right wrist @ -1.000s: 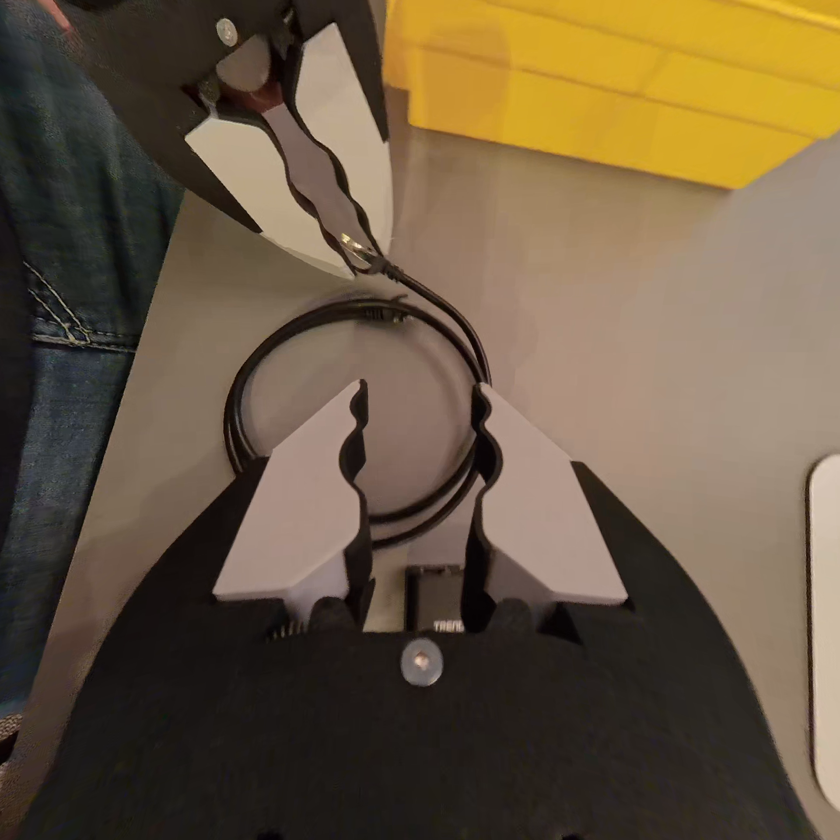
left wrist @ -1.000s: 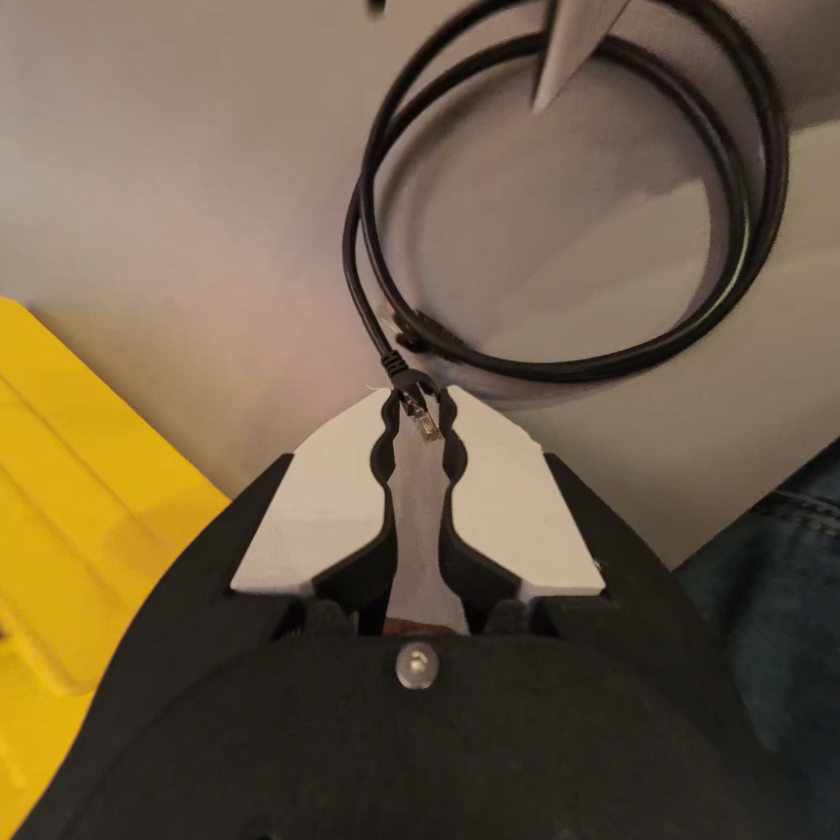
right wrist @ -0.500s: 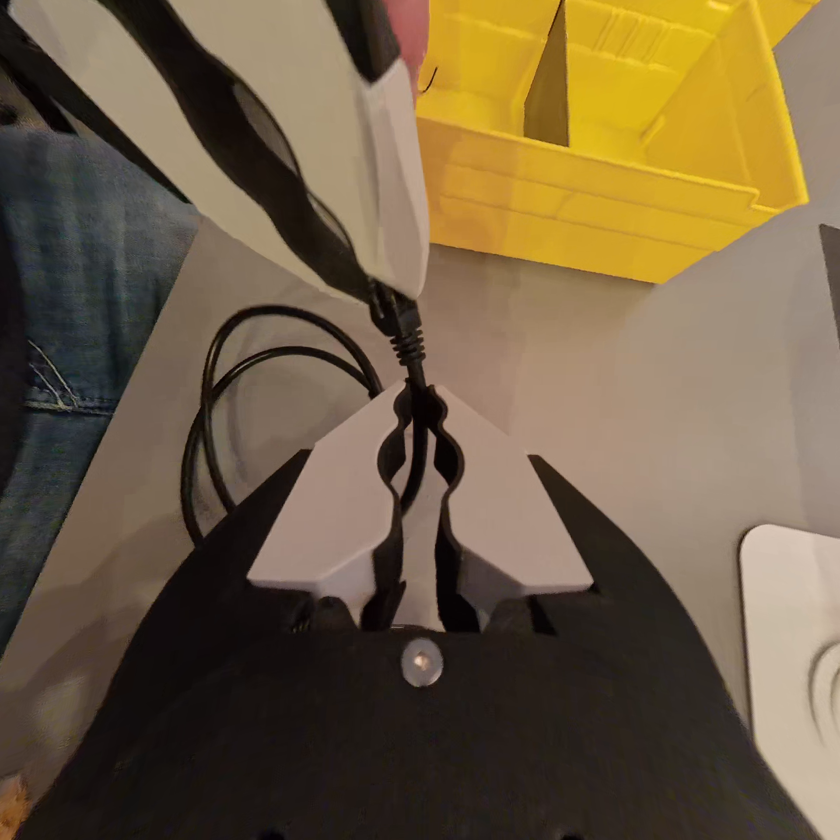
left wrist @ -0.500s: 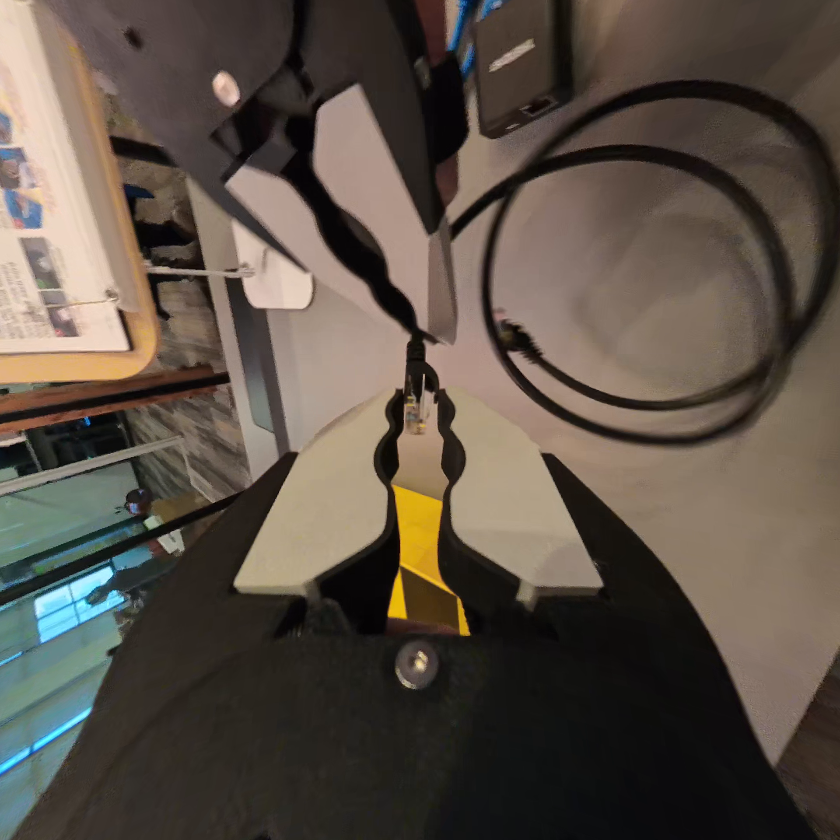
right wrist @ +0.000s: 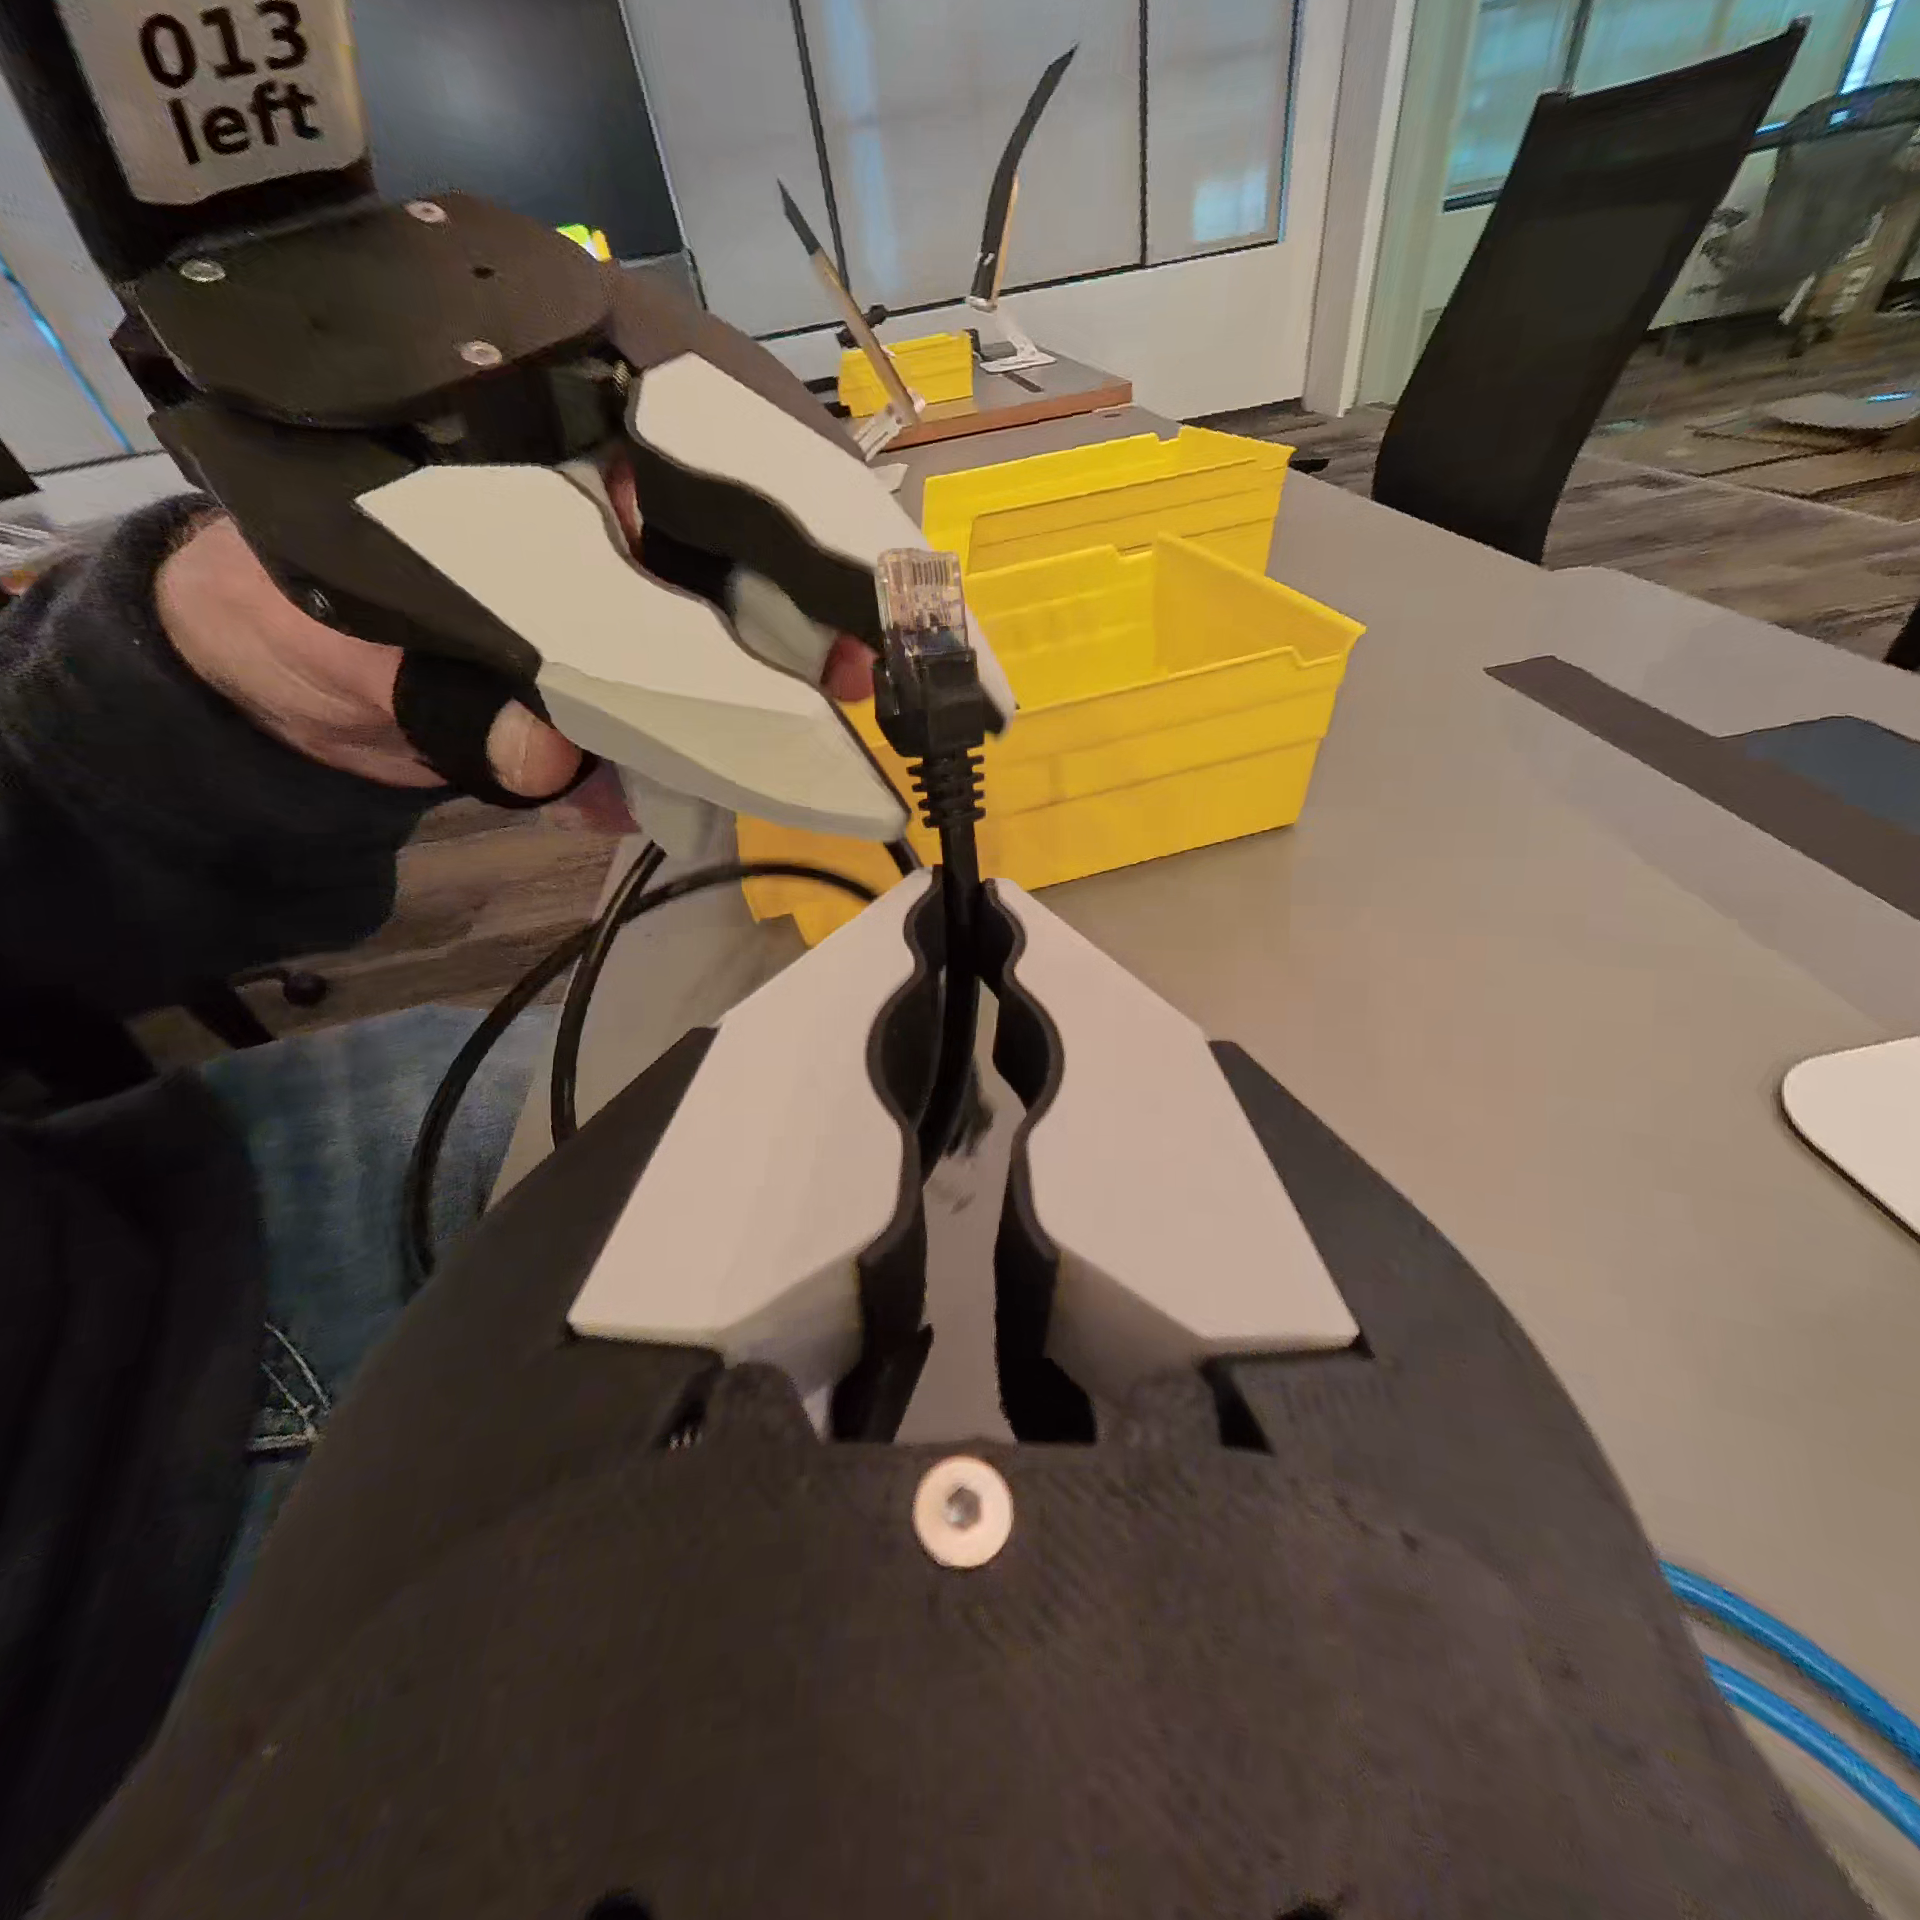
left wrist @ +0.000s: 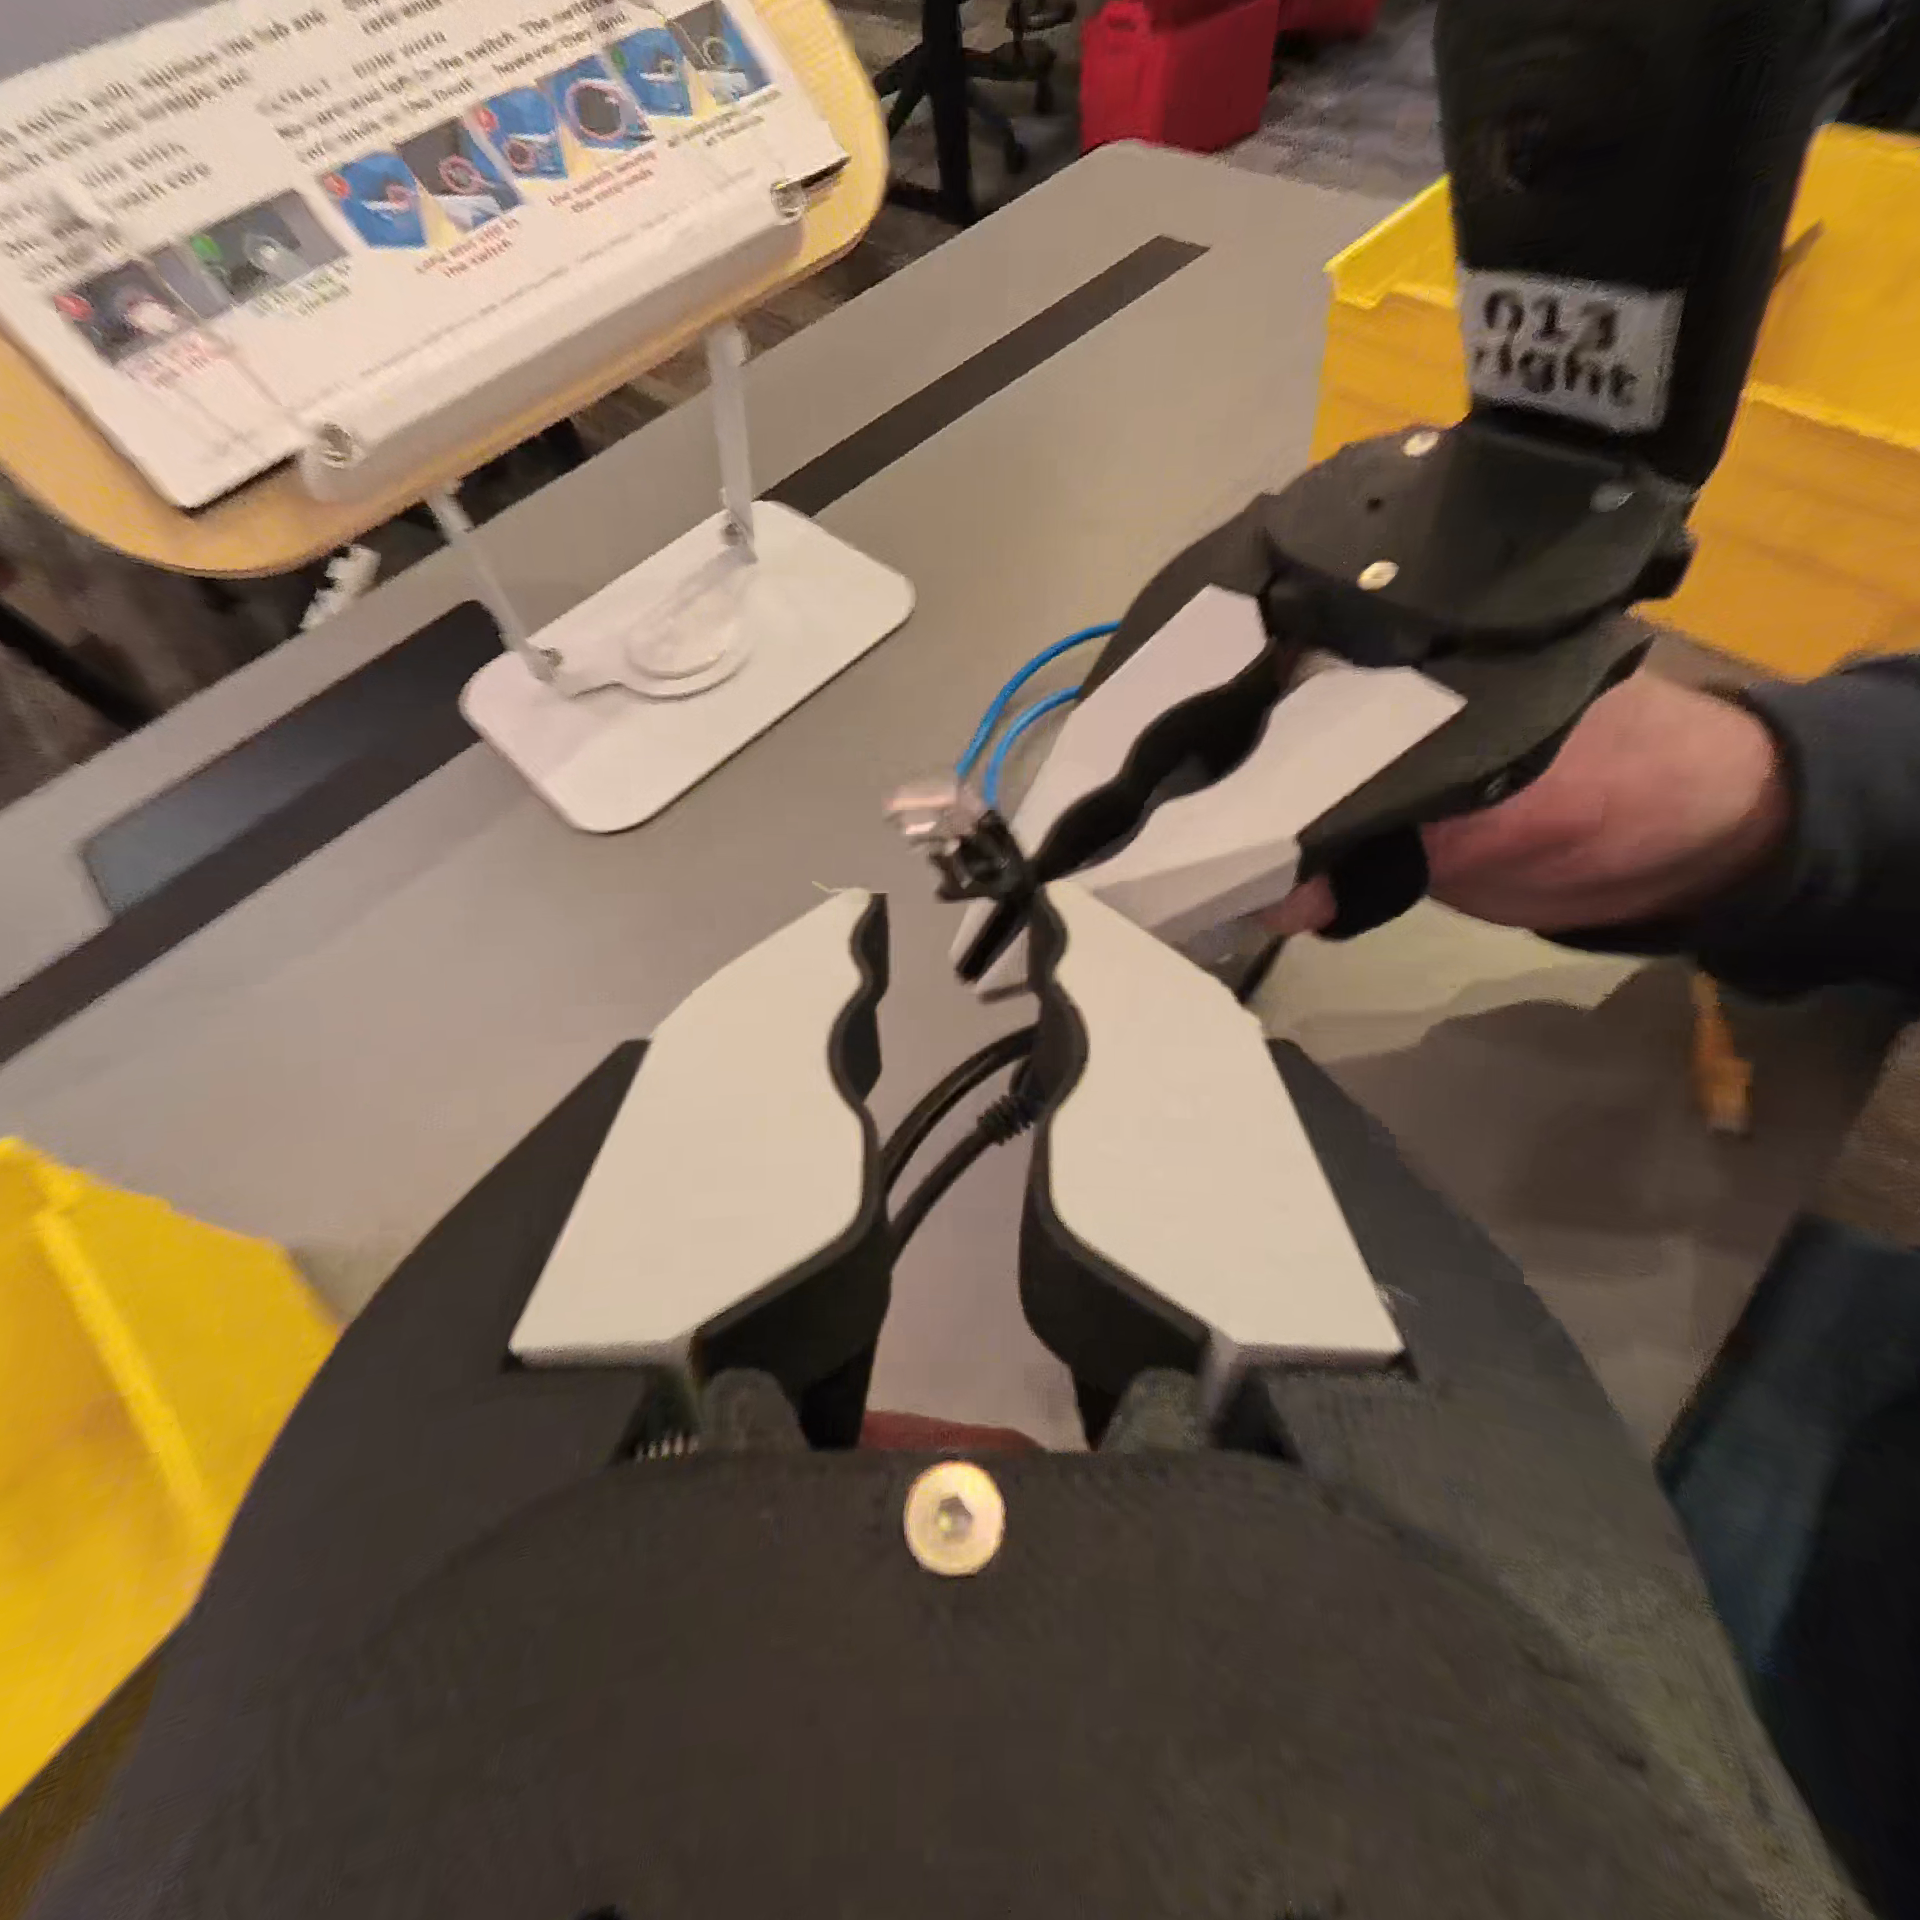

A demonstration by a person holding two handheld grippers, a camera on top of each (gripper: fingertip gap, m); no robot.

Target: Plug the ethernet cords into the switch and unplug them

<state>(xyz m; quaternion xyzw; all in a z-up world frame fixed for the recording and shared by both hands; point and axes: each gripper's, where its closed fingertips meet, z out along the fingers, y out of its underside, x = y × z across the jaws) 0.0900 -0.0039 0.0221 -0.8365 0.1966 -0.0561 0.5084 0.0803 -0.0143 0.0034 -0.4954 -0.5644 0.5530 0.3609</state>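
Grey laminate worktop with a dark strip let into it, set in an office with glass partitions and a black mesh chair behind.

Item: black ethernet cord, round jacket, ribbed strain relief, clear plastic plug at the tip. It stands upright between the jaws of my right gripper, which are closed down onto the jacket just below the strain relief; the rest trails off the worktop edge in loops towards a denim-clad leg.

Item: my left gripper, jaws parted a little and holding nothing. In the right wrist view its white fingertips sit just beside the plug; whether they touch it I cannot tell.

Item: white tags on both black gripper handles, each bearing printed characters.

Item: white instruction sheet with small photographs, clipped to a tilted board on a white stand, far side of the worktop. Print is blurred.

Item: yellow plastic bins, open-topped, stacked behind the plug; more yellow bins at both edges of the left wrist view.

Item: blue cable, looped, behind the right gripper, lying on the worktop.

Item: orange connector hanging below the right hand.

Item: switch, not identifiable in either view.
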